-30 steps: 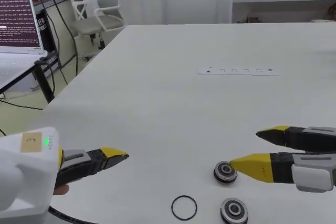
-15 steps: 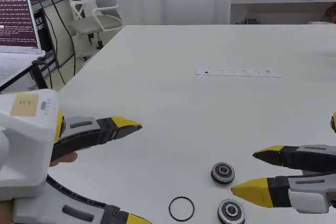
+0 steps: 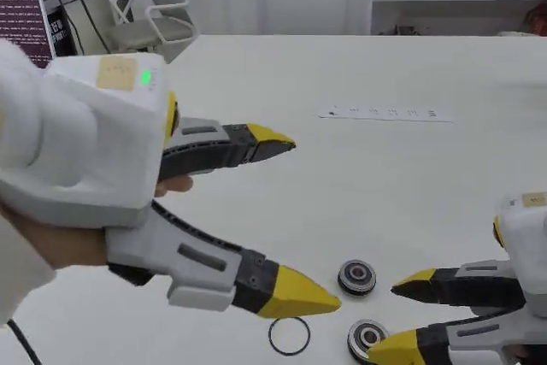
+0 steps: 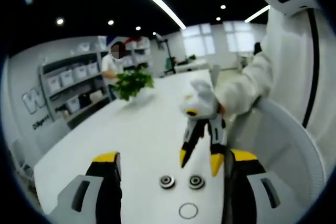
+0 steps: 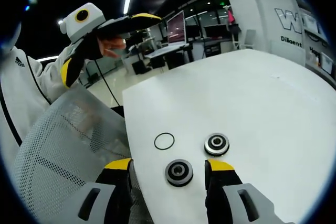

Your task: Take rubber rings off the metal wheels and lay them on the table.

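Two metal wheels lie near the table's front edge, the far wheel (image 3: 356, 276) (image 5: 216, 144) (image 4: 167, 181) and the near wheel (image 3: 367, 337) (image 5: 179, 172) (image 4: 196, 181). A loose black rubber ring (image 3: 289, 336) (image 5: 164, 141) (image 4: 188, 211) lies flat to their left. My right gripper (image 3: 389, 320) (image 5: 170, 164) is open, low at the bottom right, its tips just short of the near wheel and holding nothing. My left gripper (image 3: 303, 220) (image 4: 176, 157) is raised above the table, wide open and empty. I cannot tell which wheel still wears a ring.
The white table (image 3: 359, 177) stretches far back, with a thin white strip (image 3: 383, 113) lying mid-table. A mesh chair back (image 5: 68, 135) sits close behind the table's edge. Office chairs (image 3: 154, 23) stand at the far left, and a person (image 4: 116, 59) stands by the shelves.
My left gripper has risen and swung up and to the right, opening wide. My right gripper has drawn back toward the near edge, away from the far wheel.
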Action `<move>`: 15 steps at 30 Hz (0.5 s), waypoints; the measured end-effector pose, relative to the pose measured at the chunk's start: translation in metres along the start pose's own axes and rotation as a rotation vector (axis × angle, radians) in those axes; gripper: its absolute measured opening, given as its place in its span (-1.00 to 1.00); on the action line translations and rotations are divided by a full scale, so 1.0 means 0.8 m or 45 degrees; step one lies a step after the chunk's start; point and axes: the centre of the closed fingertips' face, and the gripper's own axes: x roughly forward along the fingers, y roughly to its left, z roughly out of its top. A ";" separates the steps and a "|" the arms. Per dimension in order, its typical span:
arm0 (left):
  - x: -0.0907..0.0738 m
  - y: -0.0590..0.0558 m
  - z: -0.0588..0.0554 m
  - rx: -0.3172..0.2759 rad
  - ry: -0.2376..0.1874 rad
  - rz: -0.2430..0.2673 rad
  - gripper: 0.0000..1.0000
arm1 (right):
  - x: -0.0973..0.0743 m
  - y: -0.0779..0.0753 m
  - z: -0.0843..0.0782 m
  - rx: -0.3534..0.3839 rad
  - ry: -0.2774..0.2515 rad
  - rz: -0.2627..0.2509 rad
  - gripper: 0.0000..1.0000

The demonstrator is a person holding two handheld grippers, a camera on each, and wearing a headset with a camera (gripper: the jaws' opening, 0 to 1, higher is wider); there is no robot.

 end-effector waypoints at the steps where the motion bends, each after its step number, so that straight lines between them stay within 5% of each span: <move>1: 0.006 -0.001 0.004 0.002 -0.008 -0.010 0.70 | 0.001 0.000 -0.001 0.002 0.003 0.000 0.06; 4: 0.029 -0.009 0.015 0.044 -0.042 -0.064 0.68 | 0.001 -0.004 -0.005 -0.006 0.013 -0.010 0.03; 9: 0.057 -0.011 0.011 0.039 -0.060 -0.095 0.63 | 0.005 -0.008 -0.011 0.004 0.028 -0.010 0.00; 15: 0.083 -0.016 -0.034 0.005 -0.015 -0.096 0.49 | 0.010 -0.011 -0.024 -0.011 0.075 -0.022 -0.07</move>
